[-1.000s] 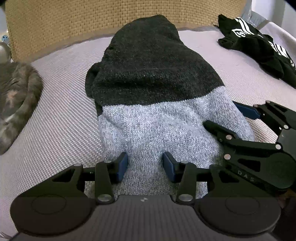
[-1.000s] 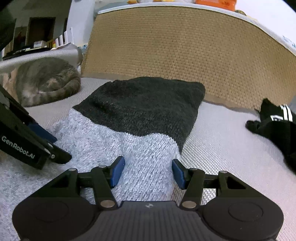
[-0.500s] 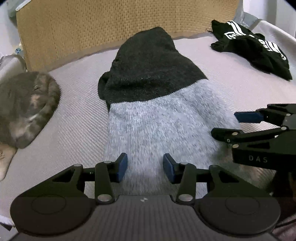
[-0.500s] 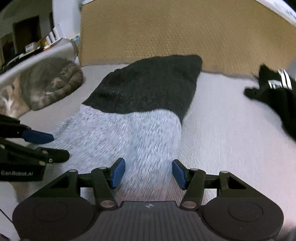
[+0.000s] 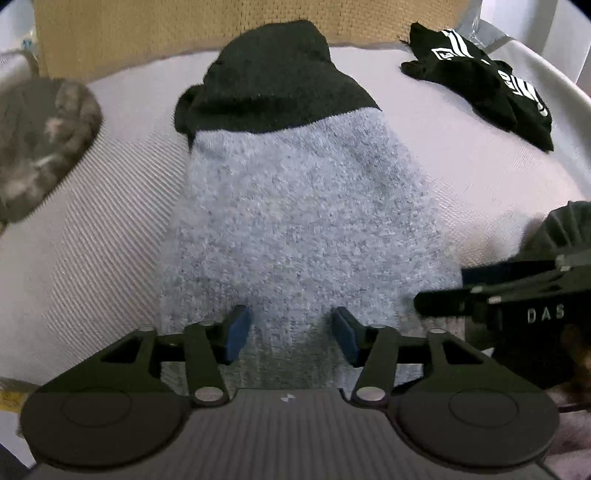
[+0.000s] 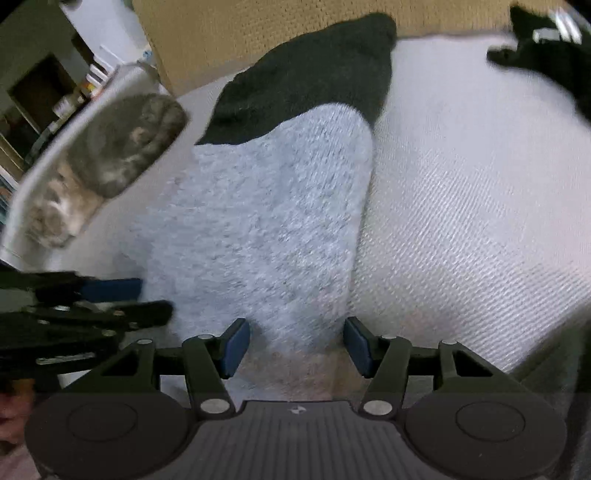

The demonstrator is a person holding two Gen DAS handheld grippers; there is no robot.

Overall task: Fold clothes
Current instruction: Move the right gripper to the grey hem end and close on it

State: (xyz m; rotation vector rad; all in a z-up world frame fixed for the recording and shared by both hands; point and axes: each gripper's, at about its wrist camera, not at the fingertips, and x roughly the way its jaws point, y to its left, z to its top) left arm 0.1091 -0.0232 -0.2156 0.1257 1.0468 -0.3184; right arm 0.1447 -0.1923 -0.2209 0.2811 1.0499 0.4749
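At the far left a grey and tan cat point(image 5: 40, 144) lies curled on the pale woven bed point(image 5: 96, 221), well apart from the clothes. Only the right wrist view shows what is behind it: a dim room with shelves point(image 6: 40, 96) beyond the bed's raised grey edge.

In the middle lies the folded sweater point(image 5: 295, 206), light grey knit in its near part and black in its far part, flat on the bed with its black end reaching the tan woven headboard point(image 5: 147, 33). The left gripper point(image 5: 291, 330) stands over the near grey hem, its jaws released and wide, the blue pads point(image 5: 236, 328) on either side of the knit with nothing clasped between them. The left wrist view shows the whole width of the sweater; the right wrist view shows mostly its right edge and the bare bed beside it.

The right gripper point(image 6: 295, 345) is over the sweater's near right corner, its jaws likewise spread and grasping nothing. In the left wrist view it appears from the side at the right edge, marked "DAS", beside the hem; there its opening is hard to judge.

At the far right a crumpled black garment with white stripes point(image 5: 487, 81) lies near the headboard, apart from the sweater; the left wrist view shows it sharply, the right wrist view only as a blurred dark shape.
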